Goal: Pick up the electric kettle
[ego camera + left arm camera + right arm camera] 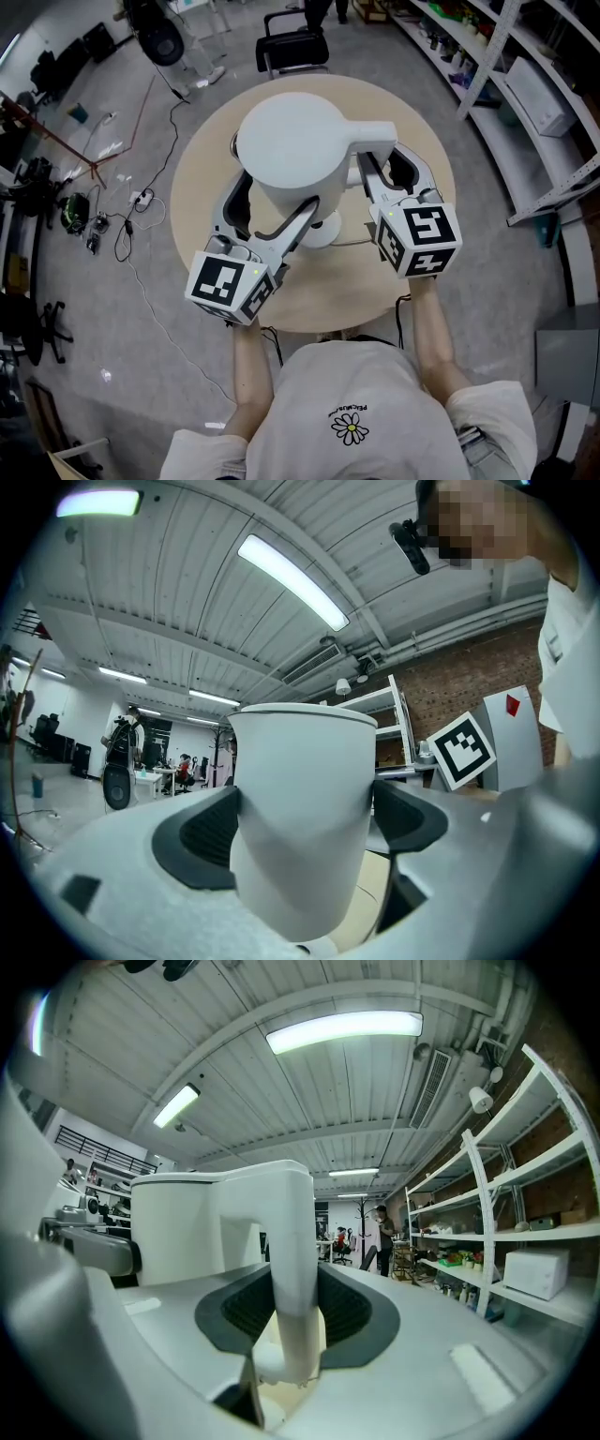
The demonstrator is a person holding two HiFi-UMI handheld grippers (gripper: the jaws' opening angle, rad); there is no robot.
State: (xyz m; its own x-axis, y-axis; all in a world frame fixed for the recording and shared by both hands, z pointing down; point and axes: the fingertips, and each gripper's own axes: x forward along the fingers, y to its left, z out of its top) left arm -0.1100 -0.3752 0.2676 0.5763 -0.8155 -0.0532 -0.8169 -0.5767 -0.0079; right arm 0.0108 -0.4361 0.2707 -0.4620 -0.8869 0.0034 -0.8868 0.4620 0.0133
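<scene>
A white electric kettle point(291, 150) hangs above the round table, lifted off its white base point(323, 231), which stays on the tabletop. My left gripper point(270, 208) is shut on the kettle's body point(300, 789), with a dark pad pressing on each side point(204, 829). My right gripper point(390, 171) is shut on the kettle's handle point(292, 1260), which stands upright between its ribbed pads point(356, 1309). In the head view the handle point(375, 139) sticks out to the right. Both grippers point level. The kettle's underside is hidden.
The round beige table point(202, 178) stands on a grey floor. A black chair point(292, 42) is behind it, metal shelves point(525, 84) run along the right, and cables point(131, 202) lie on the floor at left. The person's torso is at the table's near edge.
</scene>
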